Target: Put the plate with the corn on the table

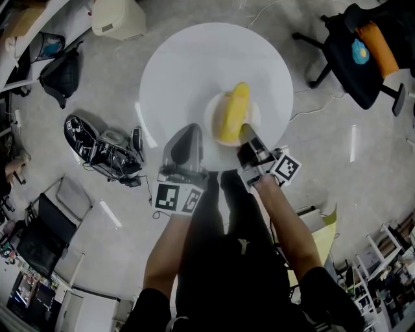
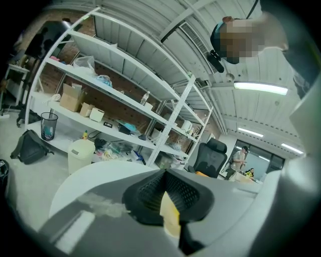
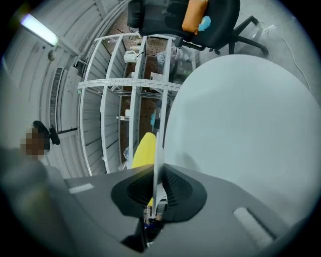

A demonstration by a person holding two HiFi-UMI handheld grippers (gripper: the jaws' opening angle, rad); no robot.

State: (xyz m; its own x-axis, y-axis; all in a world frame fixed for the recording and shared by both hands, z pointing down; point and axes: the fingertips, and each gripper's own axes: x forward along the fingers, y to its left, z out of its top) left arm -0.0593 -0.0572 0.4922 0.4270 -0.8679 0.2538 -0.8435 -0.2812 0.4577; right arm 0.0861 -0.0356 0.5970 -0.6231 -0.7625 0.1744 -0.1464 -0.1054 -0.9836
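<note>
Table (image 1: 188, 65) smooth matt white; plate (image 1: 211, 122) smooth; corn (image 1: 233, 113) plastic-like; floor (image 1: 324, 168) polished concrete.

- Black office chair (image 1: 353, 48) is standing on the grey floor (image 1: 363, 168), carrying orange and blue items.
- Beige bin (image 1: 117, 16) is sitting beside white shelving (image 2: 125, 100), which is holding boxes.
- Black bag (image 1: 61, 74) is lying on the floor.
- Cabled black equipment (image 1: 104, 149) is lying nearby.

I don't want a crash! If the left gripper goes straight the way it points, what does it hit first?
Probably nothing close. The left gripper points across the white table, left of the plate. Its line seems to skim over the table toward the far shelves, but depth is unclear.
</note>
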